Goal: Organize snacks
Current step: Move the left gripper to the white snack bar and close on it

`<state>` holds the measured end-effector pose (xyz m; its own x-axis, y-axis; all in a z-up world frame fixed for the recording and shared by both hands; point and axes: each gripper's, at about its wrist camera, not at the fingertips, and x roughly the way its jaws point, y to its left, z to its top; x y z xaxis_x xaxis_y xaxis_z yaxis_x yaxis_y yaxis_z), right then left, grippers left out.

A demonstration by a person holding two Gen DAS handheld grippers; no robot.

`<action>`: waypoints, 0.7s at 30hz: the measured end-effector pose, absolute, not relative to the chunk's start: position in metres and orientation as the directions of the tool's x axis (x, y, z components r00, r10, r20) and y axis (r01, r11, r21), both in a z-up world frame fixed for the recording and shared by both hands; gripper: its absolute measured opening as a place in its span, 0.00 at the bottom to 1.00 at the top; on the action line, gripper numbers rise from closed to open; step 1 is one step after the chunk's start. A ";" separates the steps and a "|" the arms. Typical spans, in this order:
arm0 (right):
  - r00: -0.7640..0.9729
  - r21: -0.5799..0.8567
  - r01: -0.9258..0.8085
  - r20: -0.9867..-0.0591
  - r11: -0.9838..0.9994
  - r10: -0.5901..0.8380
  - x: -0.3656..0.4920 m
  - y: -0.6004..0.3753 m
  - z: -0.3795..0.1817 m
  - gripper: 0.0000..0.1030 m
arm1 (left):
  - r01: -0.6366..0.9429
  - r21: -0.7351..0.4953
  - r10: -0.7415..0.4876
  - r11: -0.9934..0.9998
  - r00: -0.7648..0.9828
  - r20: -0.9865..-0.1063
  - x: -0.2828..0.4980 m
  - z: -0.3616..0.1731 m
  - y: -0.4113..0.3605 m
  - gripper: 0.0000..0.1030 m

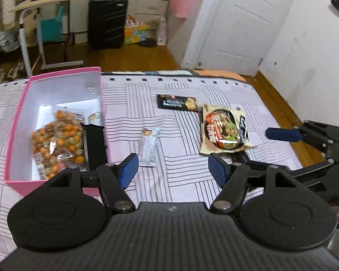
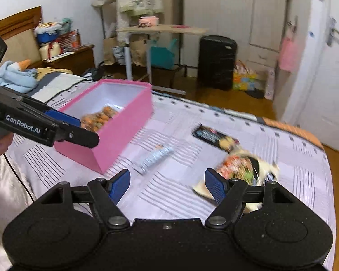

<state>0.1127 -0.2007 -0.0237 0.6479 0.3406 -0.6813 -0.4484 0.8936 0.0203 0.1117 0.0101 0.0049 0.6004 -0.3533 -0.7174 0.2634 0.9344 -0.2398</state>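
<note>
A: Both tools are over the bed. The left gripper (image 1: 173, 168) has its jaws spread wide with nothing between them, hanging above the striped sheet (image 1: 174, 194) just beside the pink box (image 1: 18, 117).

B: And the right gripper (image 2: 167, 186)?

A: Also spread wide and empty, hovering near the noodle packet (image 2: 241, 169), which is just beside its right fingertip. From the left wrist view, that packet (image 1: 223, 131) lies flat on the sheet, near the bed's right edge.

B: What's already sorted?

A: A bag of orange and green snacks (image 1: 56, 142) sits in the box, with a dark item beside it. Still out on the sheet: the small silver bar (image 1: 149, 146), the black wrapper (image 1: 177, 102), and the noodle packet.

B: Where could it go wrong?

A: The packets are thin and flat on soft bedding, so I'd judge the fingers could pinch the sheet along with the wrapper, or skate over the slick film and push it along. The right wrist view is blurred, so a fast approach may miss. Also, the two grippers are close together and could bump.
</note>
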 end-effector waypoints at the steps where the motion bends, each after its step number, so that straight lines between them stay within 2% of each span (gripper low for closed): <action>1: 0.647 0.026 -0.432 -0.688 0.901 0.330 0.113 -0.209 -0.032 0.75 | 0.273 -0.225 -0.348 0.935 0.597 -0.723 0.114 0.000 0.003 0.65; 7: 0.651 0.003 -0.338 -0.721 0.941 0.236 0.122 -0.247 -0.080 0.75 | 0.308 -0.153 -0.311 0.939 0.572 -0.759 0.138 -0.035 -0.030 0.64; 11: 0.703 -0.037 -0.269 -0.690 0.963 0.170 0.129 -0.265 -0.113 0.75 | 0.312 -0.112 -0.281 0.943 0.573 -0.770 0.165 -0.060 -0.046 0.64; 15: 0.693 -0.050 -0.260 -0.705 0.964 0.150 0.140 -0.274 -0.145 0.75 | 0.288 -0.058 -0.223 0.956 0.585 -0.780 0.198 -0.092 -0.056 0.63; 21: 0.657 0.035 -0.193 -0.738 0.981 0.156 0.148 -0.295 -0.178 0.75 | 0.245 0.039 -0.111 0.969 0.568 -0.815 0.232 -0.136 -0.063 0.62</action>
